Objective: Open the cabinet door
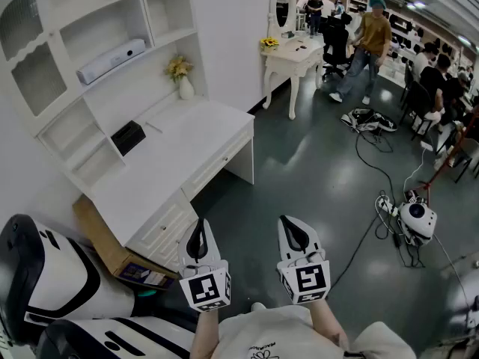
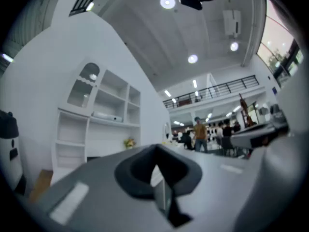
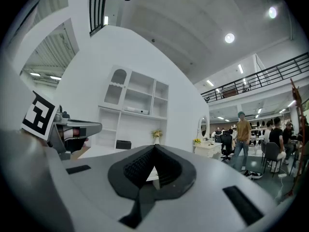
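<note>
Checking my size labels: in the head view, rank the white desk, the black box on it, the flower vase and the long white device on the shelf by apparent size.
1. white desk
2. long white device
3. black box and flower vase: too alike to rank.

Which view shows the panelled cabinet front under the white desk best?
The head view: the panelled cabinet front shows below the desk top, beside the left claw. Both gripper views show the shelves above the desk, but their own bodies cover the cabinet front.
</note>
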`<state>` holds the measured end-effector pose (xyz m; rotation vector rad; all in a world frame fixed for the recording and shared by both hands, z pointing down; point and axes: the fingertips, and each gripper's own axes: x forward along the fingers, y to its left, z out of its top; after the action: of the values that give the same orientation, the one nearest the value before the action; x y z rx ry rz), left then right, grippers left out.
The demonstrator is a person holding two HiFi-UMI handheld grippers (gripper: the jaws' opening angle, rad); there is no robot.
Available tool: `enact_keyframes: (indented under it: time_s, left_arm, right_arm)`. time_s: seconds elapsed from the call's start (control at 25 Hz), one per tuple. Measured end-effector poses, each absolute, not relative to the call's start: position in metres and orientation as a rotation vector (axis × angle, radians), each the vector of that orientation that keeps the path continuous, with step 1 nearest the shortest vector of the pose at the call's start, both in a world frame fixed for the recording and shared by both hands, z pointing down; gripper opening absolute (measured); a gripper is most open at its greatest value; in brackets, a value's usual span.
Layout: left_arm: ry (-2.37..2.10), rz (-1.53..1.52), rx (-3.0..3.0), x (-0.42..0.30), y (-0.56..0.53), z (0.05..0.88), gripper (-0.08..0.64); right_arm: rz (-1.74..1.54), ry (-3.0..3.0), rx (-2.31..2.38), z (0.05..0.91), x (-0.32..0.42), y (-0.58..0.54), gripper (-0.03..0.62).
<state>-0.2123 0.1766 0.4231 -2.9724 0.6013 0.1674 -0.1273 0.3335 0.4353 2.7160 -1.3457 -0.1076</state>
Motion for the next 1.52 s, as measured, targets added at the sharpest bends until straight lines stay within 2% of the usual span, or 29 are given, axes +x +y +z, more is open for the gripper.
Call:
enact_keyframes:
  time_s: [0.8,1.24,1.52]
  left_arm:
    - [0.645,0.174,-3.004,-0.206,0.152,0.434,0.008]
    - [0.571,0.21,-3.017,-0.135,0.093,0.434,0.008]
    - [0.553,0.207,-3.015,-0.076,0.029,0.426,0.008]
  right_arm:
    - [-0.036,-1.49,2.697,0.458,-0.125,0.308,-0.002]
    - [-0.058,-1.541,2.603,0.46,-0.077,0.237,-0.002]
    - [-0.041,-1.556,2.594,0.458,-0.019,0.169,-0.002]
